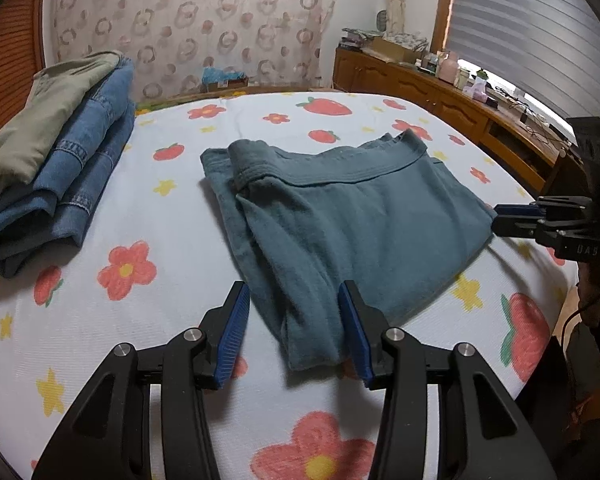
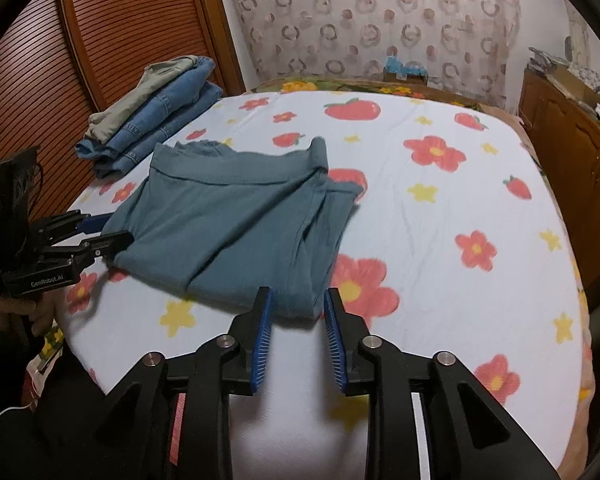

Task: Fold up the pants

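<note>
Teal pants point(image 1: 340, 216) lie folded on the flowered bed sheet point(image 1: 148, 208), waistband at the far side. My left gripper point(image 1: 294, 304) is open, its blue-padded fingers on either side of the near left corner of the pants. My right gripper point(image 2: 298, 308) is open just short of the near right corner of the pants point(image 2: 236, 224). In the left wrist view the right gripper point(image 1: 500, 220) shows at the pants' right edge. In the right wrist view the left gripper point(image 2: 112, 228) shows at their left edge.
A stack of folded jeans with an olive garment on top point(image 1: 48, 160) sits at the bed's far left, also in the right wrist view point(image 2: 156, 108). A wooden cabinet point(image 1: 440, 96) with clutter runs along the right. A slatted wooden door point(image 2: 112, 40) is on the left.
</note>
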Action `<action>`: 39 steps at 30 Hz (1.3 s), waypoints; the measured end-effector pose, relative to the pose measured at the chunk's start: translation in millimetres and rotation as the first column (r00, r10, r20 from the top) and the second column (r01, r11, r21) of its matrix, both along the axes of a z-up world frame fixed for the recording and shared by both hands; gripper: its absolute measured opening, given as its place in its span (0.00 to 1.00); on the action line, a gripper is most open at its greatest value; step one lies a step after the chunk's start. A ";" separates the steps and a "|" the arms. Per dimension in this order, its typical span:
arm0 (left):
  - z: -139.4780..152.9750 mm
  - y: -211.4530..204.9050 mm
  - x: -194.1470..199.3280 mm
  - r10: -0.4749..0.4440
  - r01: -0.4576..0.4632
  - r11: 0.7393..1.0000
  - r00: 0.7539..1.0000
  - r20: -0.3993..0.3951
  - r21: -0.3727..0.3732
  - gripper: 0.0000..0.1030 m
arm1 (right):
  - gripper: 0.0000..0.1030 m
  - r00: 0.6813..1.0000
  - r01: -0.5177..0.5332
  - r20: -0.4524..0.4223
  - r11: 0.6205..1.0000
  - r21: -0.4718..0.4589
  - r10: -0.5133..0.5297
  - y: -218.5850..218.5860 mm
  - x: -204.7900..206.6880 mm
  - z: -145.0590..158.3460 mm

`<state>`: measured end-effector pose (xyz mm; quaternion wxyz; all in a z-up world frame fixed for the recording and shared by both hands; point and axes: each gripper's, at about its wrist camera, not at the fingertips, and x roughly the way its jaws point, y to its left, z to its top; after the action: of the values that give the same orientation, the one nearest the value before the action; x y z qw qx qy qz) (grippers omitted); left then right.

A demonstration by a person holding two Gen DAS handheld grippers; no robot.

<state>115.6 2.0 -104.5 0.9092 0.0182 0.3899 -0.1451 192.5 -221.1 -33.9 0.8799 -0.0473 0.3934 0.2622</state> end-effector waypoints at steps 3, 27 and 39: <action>-0.6 0.7 -0.7 0.000 0.000 1.000 1.000 0.001 -0.005 0.46 | 0.31 1.000 0.000 -0.006 1.000 -0.005 0.000 1.5 -0.9 -4.7; -1.2 0.2 -1.7 0.000 0.000 1.000 1.000 0.007 -0.001 0.46 | 0.04 1.000 0.021 0.020 0.999 0.041 -0.022 -15.9 -6.0 -6.7; -1.3 0.3 -1.7 0.000 0.000 1.000 1.000 0.007 0.000 0.46 | 0.05 0.999 0.005 0.047 0.997 0.078 -0.008 -20.6 -11.4 7.0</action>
<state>113.8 2.3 -105.8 0.9105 0.0186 0.3868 -0.1451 181.1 -241.7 -26.9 0.8910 -0.0177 0.3621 0.2733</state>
